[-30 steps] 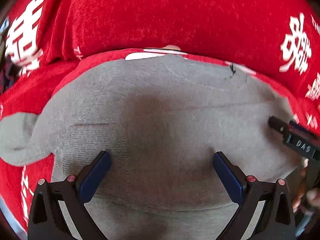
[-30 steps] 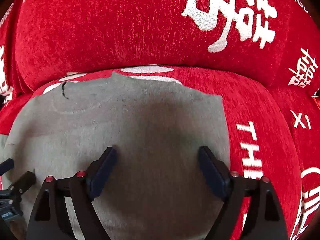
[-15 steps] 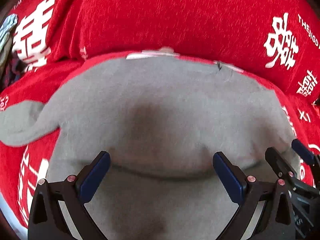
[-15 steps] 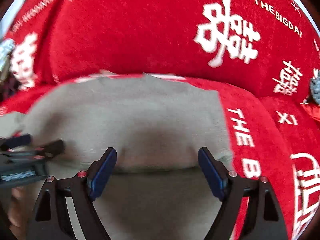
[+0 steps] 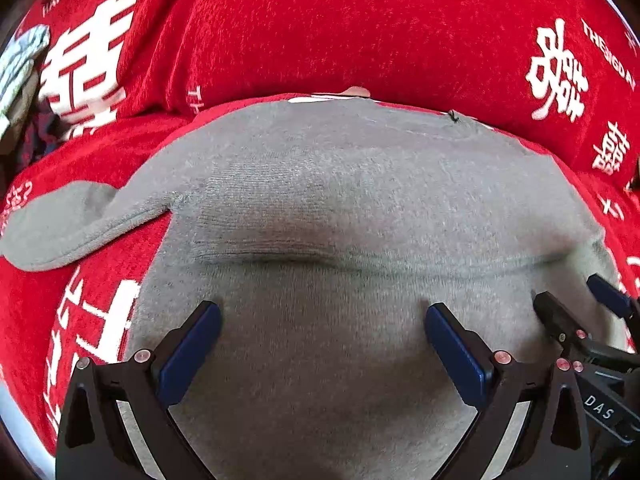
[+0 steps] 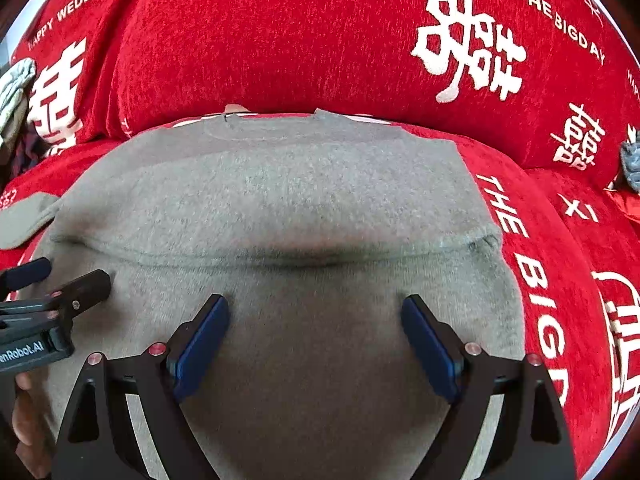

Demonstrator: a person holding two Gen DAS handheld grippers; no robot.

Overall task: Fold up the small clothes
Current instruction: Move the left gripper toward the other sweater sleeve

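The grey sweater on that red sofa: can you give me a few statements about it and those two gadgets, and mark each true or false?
1. The grey sweater lies on a red sofa cover printed with white characters. True.
2. The left gripper is clamped shut on the cloth. False: its fingers stand wide apart, nothing between them.
3. One sleeve sticks out sideways. True.
4. The right gripper is open. True.
5. The sweater lies perfectly flat. False: a horizontal fold line crosses it.
6. The sweater is blue. False: it is grey; only the finger pads are blue.
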